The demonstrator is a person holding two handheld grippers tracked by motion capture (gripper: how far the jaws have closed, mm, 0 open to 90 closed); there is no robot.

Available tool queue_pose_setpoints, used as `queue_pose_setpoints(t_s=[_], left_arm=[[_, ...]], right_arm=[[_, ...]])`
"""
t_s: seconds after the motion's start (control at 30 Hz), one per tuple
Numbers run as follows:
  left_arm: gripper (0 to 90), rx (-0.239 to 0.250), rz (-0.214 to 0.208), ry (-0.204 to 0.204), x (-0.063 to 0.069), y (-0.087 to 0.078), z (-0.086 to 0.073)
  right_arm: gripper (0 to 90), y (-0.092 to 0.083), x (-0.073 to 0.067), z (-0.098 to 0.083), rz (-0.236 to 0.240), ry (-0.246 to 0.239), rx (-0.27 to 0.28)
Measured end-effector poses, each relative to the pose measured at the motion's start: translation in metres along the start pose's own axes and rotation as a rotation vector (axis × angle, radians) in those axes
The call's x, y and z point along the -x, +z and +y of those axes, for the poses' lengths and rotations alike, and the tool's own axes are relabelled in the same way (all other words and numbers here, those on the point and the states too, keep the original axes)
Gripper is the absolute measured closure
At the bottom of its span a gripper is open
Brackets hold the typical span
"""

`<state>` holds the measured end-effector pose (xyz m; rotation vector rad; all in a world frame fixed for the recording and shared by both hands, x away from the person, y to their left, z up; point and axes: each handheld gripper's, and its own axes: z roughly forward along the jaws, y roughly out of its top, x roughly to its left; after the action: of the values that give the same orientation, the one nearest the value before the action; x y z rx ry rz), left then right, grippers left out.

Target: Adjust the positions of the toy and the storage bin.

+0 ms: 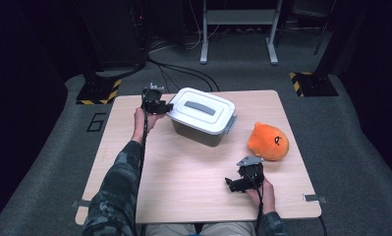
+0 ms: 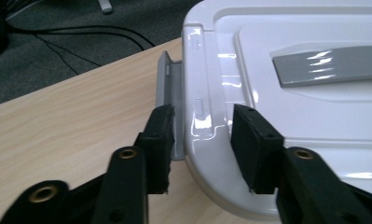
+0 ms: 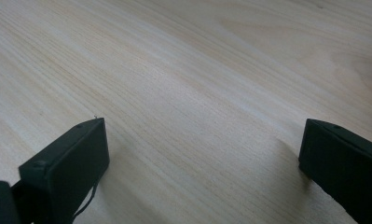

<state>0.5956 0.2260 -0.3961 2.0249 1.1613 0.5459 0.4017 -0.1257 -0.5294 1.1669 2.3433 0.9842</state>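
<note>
Now your left gripper (image 2: 200, 135) is at the near-left edge of the storage box (image 1: 203, 118): one jaw sits outside the grey latch (image 2: 167, 88) and the other rests on top of the white lid (image 2: 286, 84), so the pair are pinched on the lid's rim with the latch between them. That looks like the unlatching step. Next, I'd judge, you need to lever the latch outward and up without dragging the box across the table (image 1: 183, 182). Ahead of those jaws the lid's grey handle (image 2: 333, 65) lies untouched. To the right, your right gripper (image 1: 238, 183) rests low over bare wood, jaws wide apart with nothing between them; the orange plush toy (image 1: 268, 141) sits just beyond it.
</note>
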Motion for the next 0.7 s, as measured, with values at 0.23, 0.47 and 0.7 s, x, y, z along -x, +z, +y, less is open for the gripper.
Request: queue_pose_setpoints(t_s=[0.23,0.47,0.7], left_arm=[[65.5,-0.004,0.015,-0.005,0.004,-0.005,-0.004],[65.5,-0.005,0.032,-0.017,0.009,-0.010,-0.008],[65.3,-0.009,0.045,0.001,0.018,-0.021,-0.017]], right_arm=[[1.4,0.000,0.000,0.000,-0.004,0.004,0.000],[1.4,0.000,0.000,0.000,-0.004,0.005,0.000],[1.5,0.000,0.000,0.000,-0.006,0.005,0.000]])
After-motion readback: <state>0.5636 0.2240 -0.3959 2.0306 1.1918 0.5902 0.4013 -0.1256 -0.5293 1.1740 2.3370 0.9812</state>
